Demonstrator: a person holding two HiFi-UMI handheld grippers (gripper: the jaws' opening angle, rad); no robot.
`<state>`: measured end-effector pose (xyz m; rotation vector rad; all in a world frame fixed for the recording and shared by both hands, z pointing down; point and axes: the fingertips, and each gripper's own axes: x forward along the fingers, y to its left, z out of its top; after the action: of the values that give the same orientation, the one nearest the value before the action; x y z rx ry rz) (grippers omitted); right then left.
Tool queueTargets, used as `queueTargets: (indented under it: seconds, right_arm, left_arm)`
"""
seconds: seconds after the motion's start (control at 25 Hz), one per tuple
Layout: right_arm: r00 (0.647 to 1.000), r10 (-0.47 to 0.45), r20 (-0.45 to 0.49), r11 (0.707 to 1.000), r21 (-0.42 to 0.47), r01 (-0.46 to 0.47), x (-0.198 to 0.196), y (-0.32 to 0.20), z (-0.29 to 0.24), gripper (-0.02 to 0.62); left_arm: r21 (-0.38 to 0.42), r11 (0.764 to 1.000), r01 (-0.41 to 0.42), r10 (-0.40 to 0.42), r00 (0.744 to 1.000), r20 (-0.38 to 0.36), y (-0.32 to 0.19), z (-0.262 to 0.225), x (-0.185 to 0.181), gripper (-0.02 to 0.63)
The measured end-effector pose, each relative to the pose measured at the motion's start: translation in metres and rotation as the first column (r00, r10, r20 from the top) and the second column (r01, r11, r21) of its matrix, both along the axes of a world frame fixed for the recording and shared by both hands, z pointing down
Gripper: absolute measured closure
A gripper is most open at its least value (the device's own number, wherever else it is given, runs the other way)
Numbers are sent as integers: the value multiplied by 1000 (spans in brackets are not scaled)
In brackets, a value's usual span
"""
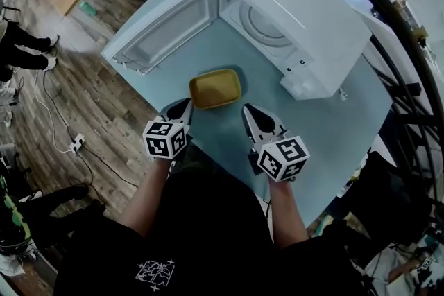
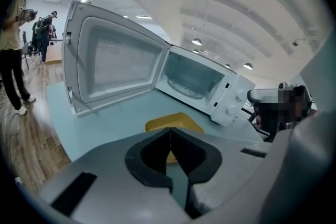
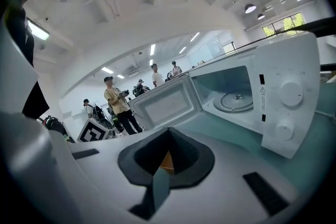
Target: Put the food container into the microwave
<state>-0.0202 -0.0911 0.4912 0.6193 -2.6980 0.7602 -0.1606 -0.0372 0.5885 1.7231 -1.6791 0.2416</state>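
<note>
Currently logging, item by item:

- Food container [image 1: 216, 88]: yellow, shallow, round-cornered. It is sitting at the frame's centre on the pale blue table [image 1: 229, 142], just in front of the oven's mouth. Nothing is touching it.
- Microwave [image 1: 305, 17]: it is standing in the upper middle of the frame. Its door [image 1: 170, 28] is hanging wide open toward the upper left, and the glass turntable [image 1: 267, 24] is showing inside.
- Left gripper [image 1: 186, 105]: it is hovering just below the container's left corner. Its jaws are pressing together with nothing between them.
- Right gripper [image 1: 248, 111]: it is hovering just below the container's right corner. Its jaws are likewise meeting tip to tip and carrying nothing.

Handling note, my judgement: I am treating this as the approach, with the grasp not yet made. Both pairs of jaws need spreading before going forward. I am planning to pinch the near rim at both corners, or take opposite sides, and keep the dish level. It should rise just enough to clear the oven's sill, stay off the open door, and settle centred on the turntable.
</note>
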Motion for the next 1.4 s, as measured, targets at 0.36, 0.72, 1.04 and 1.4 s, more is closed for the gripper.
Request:
queueTargets:
  seconds: [0.36, 0.72, 1.04, 1.4]
  right_arm:
    - [1000, -6, -27, 1000, -23, 5, -10, -3, 17, 589]
    - [999, 6, -46, 999, -45, -8, -8, -6, 27, 589]
    - [998, 28, -49, 998, -55, -31, -6, -13, 29, 589]
    - [998, 44, -47, 997, -67, -47, -8, -18, 32, 589]
  left_arm:
    - [-42, 999, 9, -10, 999, -33, -5, 21, -9, 597]
    - [-85, 995, 57, -70, 986, -154, -5, 41, -12, 549]
    - [-155, 975, 160, -196, 947, -254, -11, 56, -22, 518]
    - [-208, 960, 186, -228, 953, -198, -21, 68, -25, 517]
